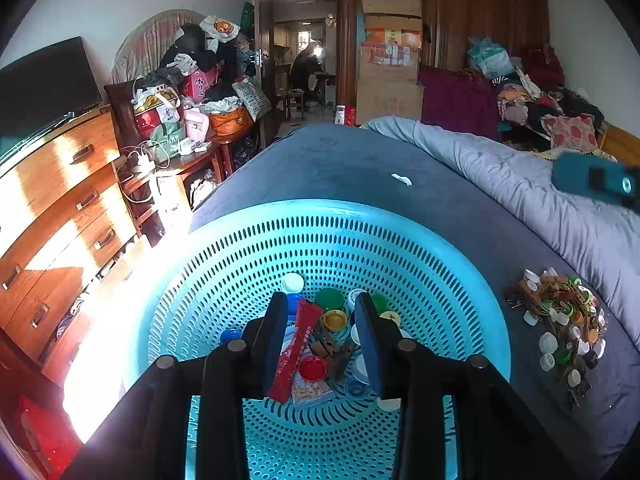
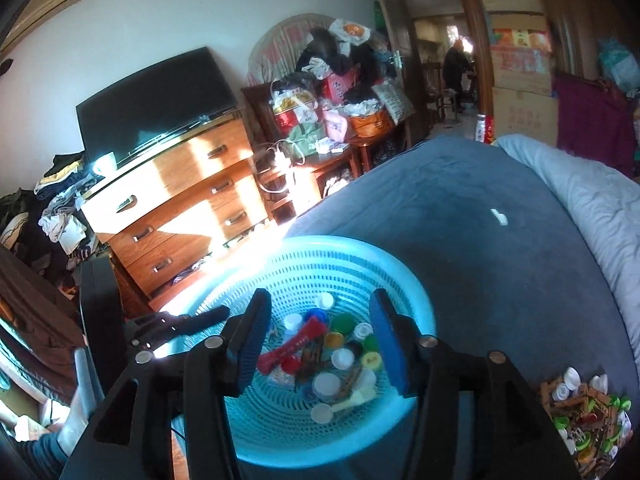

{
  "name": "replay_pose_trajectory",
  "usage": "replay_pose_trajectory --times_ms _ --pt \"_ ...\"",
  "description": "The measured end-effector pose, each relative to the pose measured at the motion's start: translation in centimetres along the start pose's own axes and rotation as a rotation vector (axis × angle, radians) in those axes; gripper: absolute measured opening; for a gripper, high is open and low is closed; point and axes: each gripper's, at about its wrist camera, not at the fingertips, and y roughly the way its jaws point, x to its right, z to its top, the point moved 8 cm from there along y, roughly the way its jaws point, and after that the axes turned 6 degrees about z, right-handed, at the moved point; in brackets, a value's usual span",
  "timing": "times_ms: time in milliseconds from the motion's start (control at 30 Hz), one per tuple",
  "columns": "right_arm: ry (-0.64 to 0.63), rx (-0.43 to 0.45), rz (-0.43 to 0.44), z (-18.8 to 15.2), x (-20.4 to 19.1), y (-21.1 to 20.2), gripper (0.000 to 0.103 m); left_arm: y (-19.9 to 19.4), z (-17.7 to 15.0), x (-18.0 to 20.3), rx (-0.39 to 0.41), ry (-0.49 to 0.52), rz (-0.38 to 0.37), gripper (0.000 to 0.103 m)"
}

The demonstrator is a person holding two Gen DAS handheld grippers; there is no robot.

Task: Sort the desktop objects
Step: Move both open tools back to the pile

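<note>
Turquoise plastic basket (image 1: 460,280), perforated all over, sits on the blue bedspread (image 1: 340,160) and it's basically the centre of everything here. Both claws hang right over it: the left gripper (image 1: 320,344) has its fingers spread with nothing clamped, and a long red sachet (image 1: 296,350) lies in the basket bottom just below the gap, beside the left finger. The right gripper (image 2: 320,344) is also spread wide and holding nothing, above the same heap. In the basket there's a jumble of bottle caps (image 2: 326,384): white, green, yellow, blue, one red cap (image 1: 312,368), plus a few brown wooden clothespins (image 2: 348,386). I can't give an exact count for the caps, they overlap too much; there's one sachet. To the right of the basket, still on the bedspread and well apart from it, is the unsorted pile (image 1: 560,320) of more caps and clothespins, too tangled to count. Beyond the basket lies one small white scrap (image 1: 401,179).
</note>
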Motion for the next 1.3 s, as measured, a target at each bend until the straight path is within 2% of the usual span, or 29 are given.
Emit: replay_pose_trajectory --times_ms 100,167,233,267,367,433,533,600,667,733,933,1033,1133,1233,1300 --pt "0.032 0.039 -0.099 -4.4 3.0 -4.3 0.066 -1.9 -0.5 1.5 0.033 0.023 -0.037 0.039" --pt "0.066 0.041 -0.208 -9.1 6.0 -8.0 0.076 -3.7 -1.4 3.7 0.06 0.067 -0.082 0.04" --pt "0.121 0.003 -0.285 -14.1 8.7 -10.8 0.076 -5.7 -2.7 6.4 0.085 0.107 -0.136 0.045" --pt "0.17 -0.035 -0.327 -17.6 10.6 -12.6 0.076 -6.6 -3.4 7.7 0.092 0.12 -0.163 0.049" --pt "0.333 -0.135 -0.407 -26.7 14.6 -16.4 0.075 -8.7 -6.5 12.2 0.094 0.164 -0.251 0.051" --pt "0.433 -0.185 -0.433 -32.2 16.0 -18.6 0.07 -8.8 -9.2 15.2 0.056 0.178 -0.304 0.051" --pt "0.487 -0.223 -0.443 -36.4 16.6 -20.3 0.069 -7.3 -13.0 18.0 -0.035 0.16 -0.334 0.051" --pt "0.49 -0.229 -0.432 -37.4 17.0 -20.4 0.068 -5.9 -15.0 19.6 -0.09 0.163 -0.328 0.051" --pt "0.475 -0.211 -0.401 -37.0 17.0 -20.0 0.062 -4.5 -16.6 20.8 -0.142 0.174 -0.316 0.051" --pt "0.45 -0.202 -0.37 -36.1 17.0 -19.0 0.062 -3.5 -17.6 21.3 -0.18 0.181 -0.308 0.051" --pt "0.438 -0.173 -0.255 -33.3 17.0 -14.2 0.06 -2.1 -18.1 22.7 -0.214 0.197 -0.277 0.051" --pt "0.456 -0.17 -0.209 -32.3 16.9 -11.6 0.06 -2.0 -18.5 23.4 -0.235 0.214 -0.289 0.051" --pt "0.454 -0.175 -0.195 -31.5 16.9 -9.6 0.06 -1.9 -18.6 23.4 -0.243 0.235 -0.284 0.051" --pt "0.44 -0.187 -0.216 -31.2 17.4 -8.0 0.06 -1.7 -19.1 23.3 -0.265 0.226 -0.298 0.051" --pt "0.412 -0.191 -0.247 -30.9 17.9 -7.3 0.055 -1.6 -19.3 23.3 -0.272 0.226 -0.297 0.051"
